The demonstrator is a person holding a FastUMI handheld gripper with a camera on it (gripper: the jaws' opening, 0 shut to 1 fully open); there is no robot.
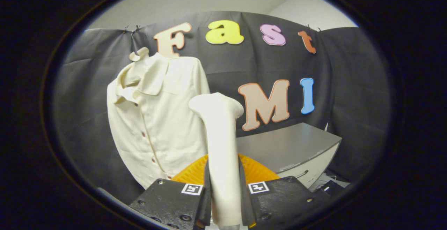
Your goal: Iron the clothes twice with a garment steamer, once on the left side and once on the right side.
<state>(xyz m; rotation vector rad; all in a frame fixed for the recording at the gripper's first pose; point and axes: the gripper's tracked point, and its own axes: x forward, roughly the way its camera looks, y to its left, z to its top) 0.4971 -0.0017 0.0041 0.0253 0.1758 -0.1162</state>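
Fingers (pixel 225 202) clamp the garment steamer (pixel 218 135) upright between them.
Cream shirt (pixel 159 118) hangs just beyond, to their left.

One shirt (pixel 157 118) hangs against the booth wall, with three dark buttons visible down its front. One garment steamer (pixel 220 146) stands just right of the shirt, clamped on both sides by one pair of tongs (pixel 225 202). One grey surface (pixel 290 146) lies farther right of the shirt.

tool (pixel 225 191) grips steamer (pixel 220 146) beside shirt (pixel 157 118).
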